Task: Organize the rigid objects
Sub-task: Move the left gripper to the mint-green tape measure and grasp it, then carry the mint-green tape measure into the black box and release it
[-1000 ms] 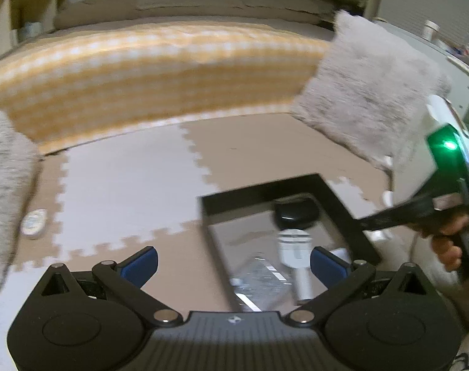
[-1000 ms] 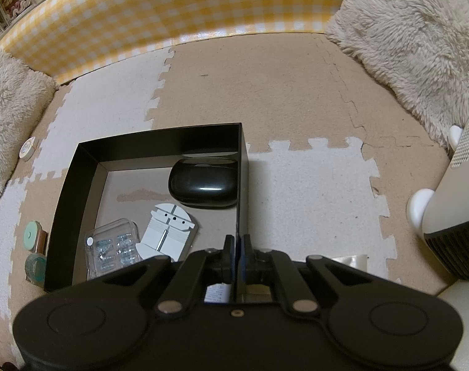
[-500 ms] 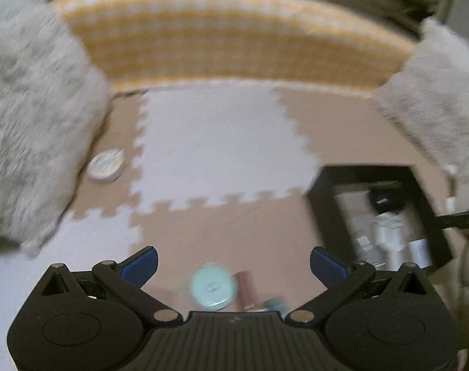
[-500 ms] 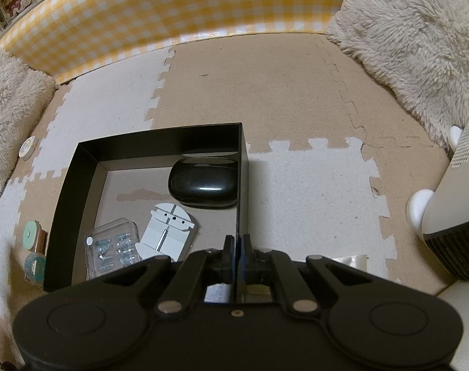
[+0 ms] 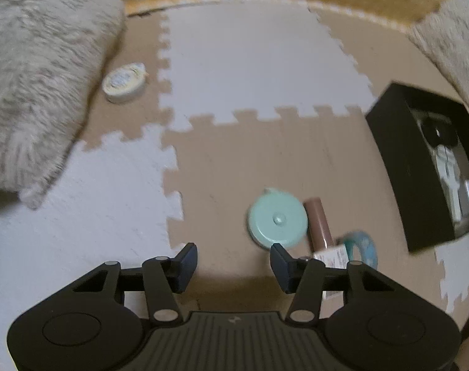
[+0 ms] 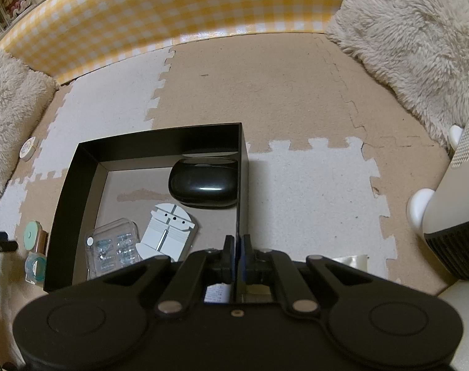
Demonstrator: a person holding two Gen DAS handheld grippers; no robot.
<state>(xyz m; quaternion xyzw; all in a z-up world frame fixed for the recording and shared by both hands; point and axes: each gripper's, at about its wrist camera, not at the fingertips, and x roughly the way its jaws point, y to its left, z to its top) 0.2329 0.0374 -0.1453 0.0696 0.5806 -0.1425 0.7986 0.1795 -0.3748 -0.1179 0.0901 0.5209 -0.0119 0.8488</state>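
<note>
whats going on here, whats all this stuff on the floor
Someone with a gripper in each hand is tidying small items into a black box on the foam floor mat. The box already holds a black case, a white tool and a clear packet. The right gripper is shut on the box's right wall. The left gripper is open, close to a mint round disc, a brown tube and a tape roll beside the box.

One black box (image 6: 160,136) holding three items (perhaps); two cushions (image 6: 414,31).
</note>
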